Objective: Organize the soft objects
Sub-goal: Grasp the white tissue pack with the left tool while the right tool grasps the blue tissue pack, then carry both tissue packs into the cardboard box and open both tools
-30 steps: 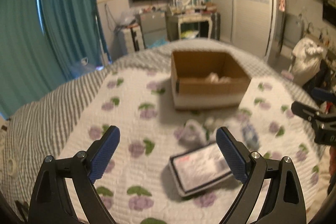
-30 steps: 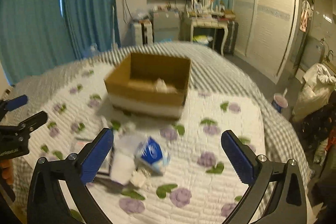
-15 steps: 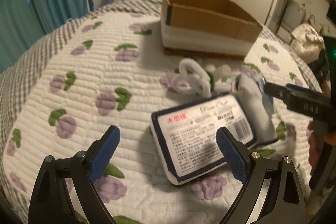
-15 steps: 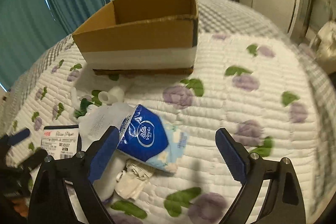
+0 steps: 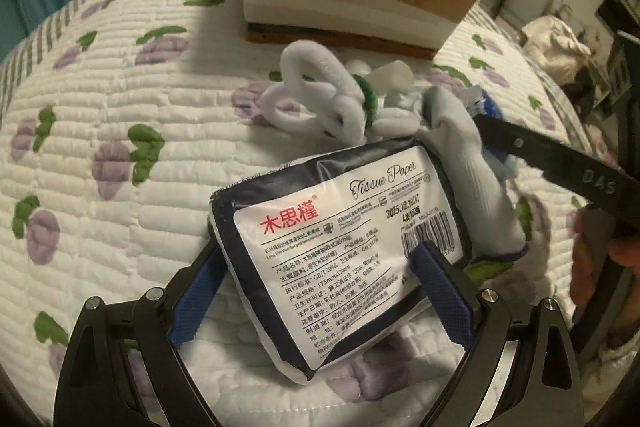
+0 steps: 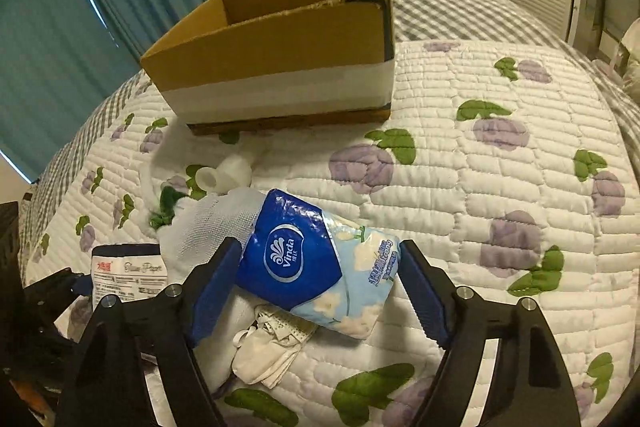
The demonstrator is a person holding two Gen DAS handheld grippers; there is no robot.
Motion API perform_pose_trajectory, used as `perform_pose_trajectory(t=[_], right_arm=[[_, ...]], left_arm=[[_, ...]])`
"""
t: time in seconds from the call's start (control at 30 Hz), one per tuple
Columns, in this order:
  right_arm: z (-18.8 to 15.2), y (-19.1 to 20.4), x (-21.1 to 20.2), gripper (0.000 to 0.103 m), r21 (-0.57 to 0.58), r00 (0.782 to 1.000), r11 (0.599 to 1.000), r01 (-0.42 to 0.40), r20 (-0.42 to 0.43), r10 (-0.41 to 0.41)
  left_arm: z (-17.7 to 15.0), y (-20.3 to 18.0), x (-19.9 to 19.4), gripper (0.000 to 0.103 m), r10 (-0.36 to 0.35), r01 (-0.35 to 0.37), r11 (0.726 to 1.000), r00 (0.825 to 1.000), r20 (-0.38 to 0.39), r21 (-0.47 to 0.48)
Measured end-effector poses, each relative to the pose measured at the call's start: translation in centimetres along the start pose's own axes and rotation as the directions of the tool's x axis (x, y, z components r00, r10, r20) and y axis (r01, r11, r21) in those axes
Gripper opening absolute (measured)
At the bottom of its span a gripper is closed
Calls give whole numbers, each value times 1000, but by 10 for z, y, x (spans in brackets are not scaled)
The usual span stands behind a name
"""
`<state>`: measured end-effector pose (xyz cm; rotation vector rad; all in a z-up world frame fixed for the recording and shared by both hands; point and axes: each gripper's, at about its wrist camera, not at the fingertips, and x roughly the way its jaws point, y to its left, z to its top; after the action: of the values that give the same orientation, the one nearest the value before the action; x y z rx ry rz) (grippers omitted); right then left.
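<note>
A dark-edged tissue paper pack (image 5: 340,239) lies on the quilt between the open blue pads of my left gripper (image 5: 320,291); it also shows in the right wrist view (image 6: 128,277). A blue Vinda tissue pack (image 6: 312,267) lies between the open pads of my right gripper (image 6: 320,291). A white sock (image 5: 472,167) lies beside the pack, and a white fuzzy loop with a green band (image 5: 320,99) lies behind. A crumpled white cloth (image 6: 272,343) sits under the Vinda pack. The cardboard box (image 6: 280,59) stands behind the pile.
The quilt (image 6: 500,167) with purple flowers covers the bed. A small white plastic cup (image 6: 224,177) lies near the box. The right gripper's black frame (image 5: 560,167) crosses the right of the left wrist view. Furniture and curtains stand beyond the bed.
Both grippers have dropped toward the pile and moved in. The left now straddles the tissue paper pack, the right straddles the Vinda pack. Both stay open.
</note>
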<state>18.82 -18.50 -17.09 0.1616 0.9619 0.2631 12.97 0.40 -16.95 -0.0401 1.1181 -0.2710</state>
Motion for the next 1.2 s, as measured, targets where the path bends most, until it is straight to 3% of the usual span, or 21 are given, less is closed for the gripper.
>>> perform_pose_trajectory(t=[0.1, 0.27, 0.37, 0.63, 0.8, 0.97, 1.2], right_arm=[[-1, 0, -9, 76, -3, 1000, 1000, 2, 19, -2], [-1, 7, -28, 74, -25, 999, 1000, 7, 51, -6], [0, 12, -43, 74, -34, 997, 999, -1, 76, 4], [-1, 22, -96, 74, -58, 988, 998, -5, 152, 14], [7, 27, -139, 74, -73, 973, 997, -4, 230, 21], [32, 32, -175, 74, -105, 951, 994, 16, 309, 17], [88, 40, -191, 74, -151, 922, 988, 32, 386, 30]], left_arm=[[-1, -2, -4, 86, -16, 16, 1000, 1000, 6, 0], [-6, -12, -26, 54, 20, -22, 999, 999, 45, 48], [-8, -21, -42, 44, 27, -33, 997, 996, 80, 65], [-10, -53, -100, 41, 86, -115, 986, 971, 221, 121], [3, -65, -140, 41, 107, -155, 980, 938, 328, 124], [32, -68, -162, 41, 107, -163, 980, 912, 397, 111], [91, -67, -157, 41, 117, -183, 978, 886, 449, 104]])
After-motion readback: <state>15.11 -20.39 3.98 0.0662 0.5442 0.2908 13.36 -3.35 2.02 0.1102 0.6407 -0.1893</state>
